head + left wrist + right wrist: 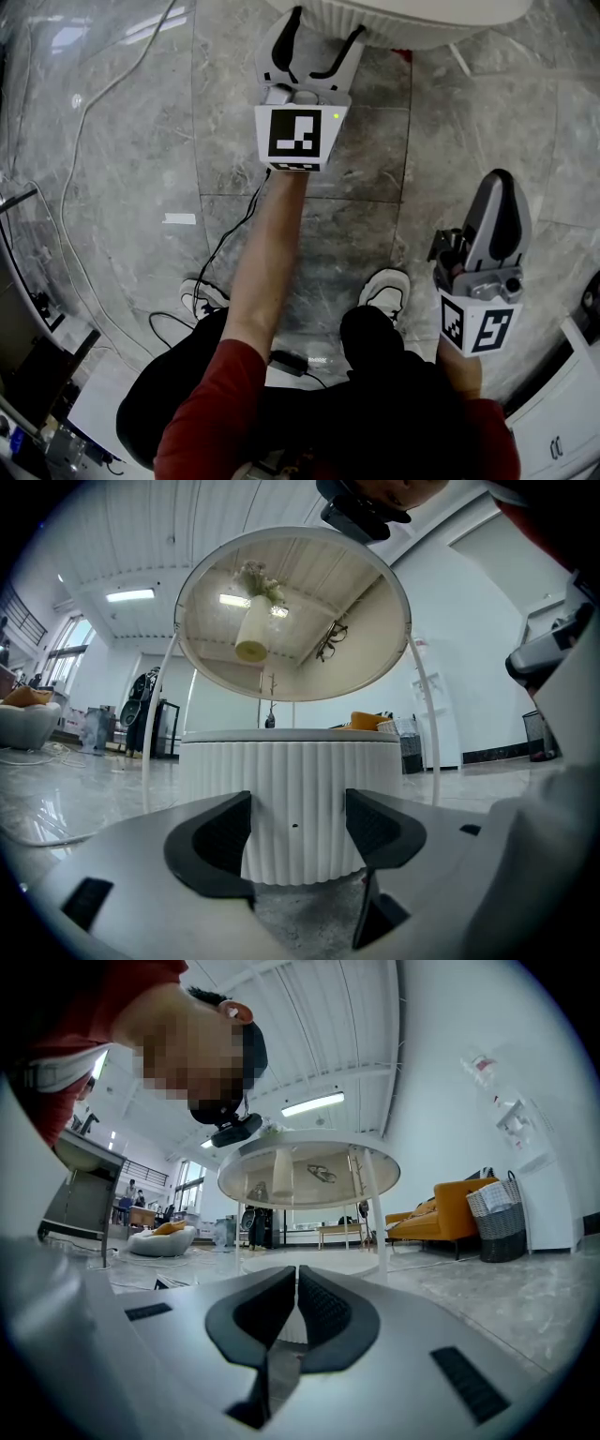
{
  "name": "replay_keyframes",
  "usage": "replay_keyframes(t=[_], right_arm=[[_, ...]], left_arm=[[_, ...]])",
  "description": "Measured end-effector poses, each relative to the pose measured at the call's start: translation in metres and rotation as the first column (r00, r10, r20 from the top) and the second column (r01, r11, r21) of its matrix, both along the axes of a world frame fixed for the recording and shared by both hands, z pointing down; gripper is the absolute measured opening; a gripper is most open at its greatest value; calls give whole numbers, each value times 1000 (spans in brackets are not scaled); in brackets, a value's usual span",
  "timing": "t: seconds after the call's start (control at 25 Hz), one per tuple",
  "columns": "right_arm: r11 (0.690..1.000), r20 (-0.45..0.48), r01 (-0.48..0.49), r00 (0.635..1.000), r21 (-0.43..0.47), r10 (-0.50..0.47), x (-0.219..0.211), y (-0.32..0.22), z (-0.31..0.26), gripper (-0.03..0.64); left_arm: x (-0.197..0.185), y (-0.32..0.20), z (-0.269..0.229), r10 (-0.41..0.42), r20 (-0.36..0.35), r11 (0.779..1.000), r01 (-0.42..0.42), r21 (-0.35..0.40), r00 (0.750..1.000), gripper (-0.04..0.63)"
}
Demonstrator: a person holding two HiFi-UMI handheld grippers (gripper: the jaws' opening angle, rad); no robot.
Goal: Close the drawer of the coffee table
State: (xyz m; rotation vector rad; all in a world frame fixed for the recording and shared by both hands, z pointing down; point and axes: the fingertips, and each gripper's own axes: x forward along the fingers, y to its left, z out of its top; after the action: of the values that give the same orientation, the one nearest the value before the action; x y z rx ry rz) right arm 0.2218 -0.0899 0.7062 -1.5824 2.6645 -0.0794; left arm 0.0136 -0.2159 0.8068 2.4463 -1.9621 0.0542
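The coffee table is a white ribbed drum point(295, 803) under a round glass top point(375, 621) on thin white legs. Only its ribbed edge point(394, 21) shows at the top of the head view. The drum's front looks flush, with a small dark hole point(295, 826) at mid-height; I see no drawer standing out. My left gripper point(328, 26) is held out low against that edge, open, and its jaws frame the drum with nothing between them point(298, 819). My right gripper point(502, 183) hangs back at the right, shut and empty point(297, 1283).
A grey marble floor point(141, 234) with loose cables point(84, 122) lies to the left. The person's white shoes point(384, 291) stand behind the grippers. A vase point(251, 625) and glasses point(328, 641) sit on the glass top. White furniture point(562, 412) is at the lower right.
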Motion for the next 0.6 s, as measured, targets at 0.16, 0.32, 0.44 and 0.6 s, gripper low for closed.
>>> replay_keyframes(t=[0.16,0.32,0.44,0.6], right_arm=[[1000,0,3,1000,-11,-3,-3,1,5,26],[1000,-3,19,1000,-20,-19,-10,4,9,26],[1000,0,23,1000,-19,-23,-14,4,11,26],[999,-10,36,999,-32,-37,-20,6,20,26]], left_arm=[[0,0,0,0,-3,1000,0,4,1000,316],[1,3,2,4,2,1000,-4,-15,1000,316],[-3,12,10,-4,-9,999,4,-42,1000,316],[-8,39,30,-14,11,996,15,-90,1000,316]])
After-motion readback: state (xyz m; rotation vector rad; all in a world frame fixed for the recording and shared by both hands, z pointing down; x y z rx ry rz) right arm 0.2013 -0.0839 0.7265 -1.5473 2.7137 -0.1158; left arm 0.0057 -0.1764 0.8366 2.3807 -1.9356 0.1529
